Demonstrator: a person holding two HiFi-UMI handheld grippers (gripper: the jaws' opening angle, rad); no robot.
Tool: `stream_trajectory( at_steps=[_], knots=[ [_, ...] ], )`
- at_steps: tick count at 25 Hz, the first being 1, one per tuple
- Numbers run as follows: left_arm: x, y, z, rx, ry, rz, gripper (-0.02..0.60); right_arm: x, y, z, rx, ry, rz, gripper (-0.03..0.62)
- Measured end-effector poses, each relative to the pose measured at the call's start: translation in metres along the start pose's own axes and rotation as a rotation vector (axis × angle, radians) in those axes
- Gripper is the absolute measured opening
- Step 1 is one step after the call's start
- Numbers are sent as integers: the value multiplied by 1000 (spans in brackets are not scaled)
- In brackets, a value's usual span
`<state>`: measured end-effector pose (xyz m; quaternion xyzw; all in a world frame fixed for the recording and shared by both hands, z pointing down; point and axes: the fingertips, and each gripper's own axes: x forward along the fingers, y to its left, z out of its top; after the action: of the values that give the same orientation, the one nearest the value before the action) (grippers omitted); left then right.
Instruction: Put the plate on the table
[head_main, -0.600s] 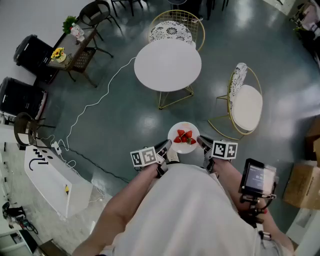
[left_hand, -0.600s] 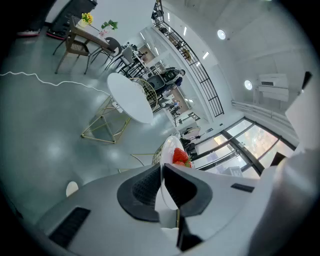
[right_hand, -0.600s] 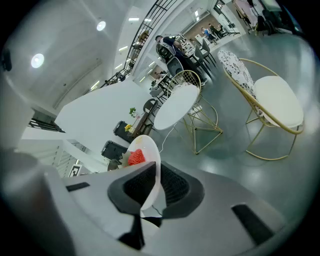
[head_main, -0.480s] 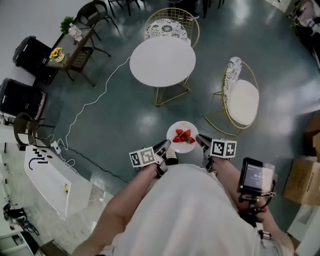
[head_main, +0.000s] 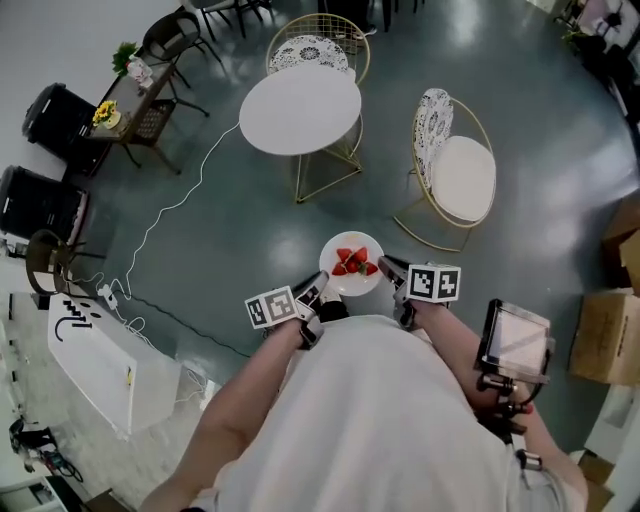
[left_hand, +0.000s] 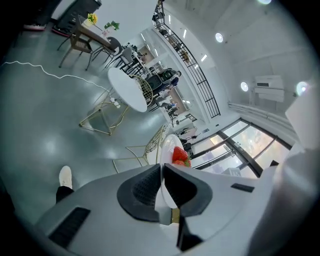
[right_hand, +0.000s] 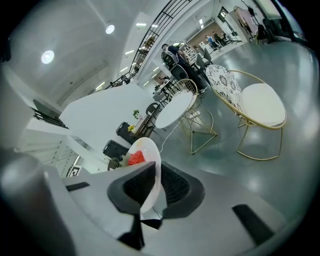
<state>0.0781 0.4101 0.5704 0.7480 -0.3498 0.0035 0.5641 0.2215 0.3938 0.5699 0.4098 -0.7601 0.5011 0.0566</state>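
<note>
Plate (head_main: 346, 286) of strawberries (head_main: 353, 262), clamped at opposite rims by the left gripper (head_main: 321, 291) and right gripper (head_main: 391, 271), rides mid-air. The round white table (head_main: 300, 108) has drifted to 11 o'clock and is still well apart, so the carry likely goes on.

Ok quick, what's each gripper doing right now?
Left gripper: shut on the plate, at its rim.
Right gripper: shut on the plate's opposite rim.

Plate (head_main: 350, 264): rim sections buried between the pads of left claw (head_main: 318, 292) and right claw (head_main: 391, 270).
Cardboard box (head_main: 612, 340): cropped by head view's right edge.
Distant people (left_hand: 167, 76): too small to distinguish.
Handheld screen (head_main: 517, 340): display washed out, unreadable.
</note>
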Motion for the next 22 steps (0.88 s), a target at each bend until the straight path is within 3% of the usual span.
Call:
stream_trajectory(
  at_steps=[6,22],
  knots=[
    [-6,-11,5,23,-34,14,28,-5,10,7,-16,-6,38,40],
    [11,-9,5,4,-30,48,28,-3,-1,15,2,45,78,38]
  ],
)
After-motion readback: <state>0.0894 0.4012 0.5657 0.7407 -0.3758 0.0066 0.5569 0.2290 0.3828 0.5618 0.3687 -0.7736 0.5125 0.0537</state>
